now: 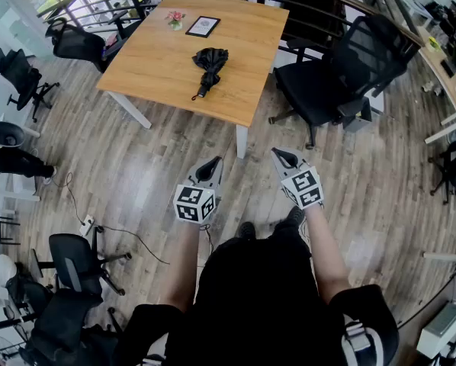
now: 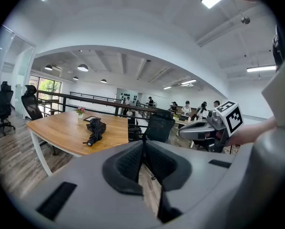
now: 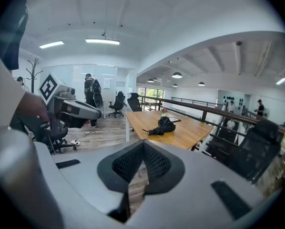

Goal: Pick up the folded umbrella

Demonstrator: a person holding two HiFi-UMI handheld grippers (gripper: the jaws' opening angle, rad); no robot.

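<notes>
A black folded umbrella (image 1: 208,65) lies on the wooden table (image 1: 159,59), handle toward the near edge. It also shows in the left gripper view as the umbrella (image 2: 95,130) and in the right gripper view as the umbrella (image 3: 163,126). My left gripper (image 1: 216,161) and right gripper (image 1: 277,153) hover side by side over the floor, well short of the table. Both are shut with nothing between their jaws. From the left gripper view the right gripper (image 2: 182,130) is seen at the right; the left gripper (image 3: 98,113) appears at the left of the right gripper view.
A black office chair (image 1: 342,71) stands at the table's right side, another chair (image 1: 79,43) at its left. A small flower pot (image 1: 175,20) and a framed card (image 1: 203,26) sit on the far part of the table. More chairs (image 1: 75,261) and a cable lie at lower left.
</notes>
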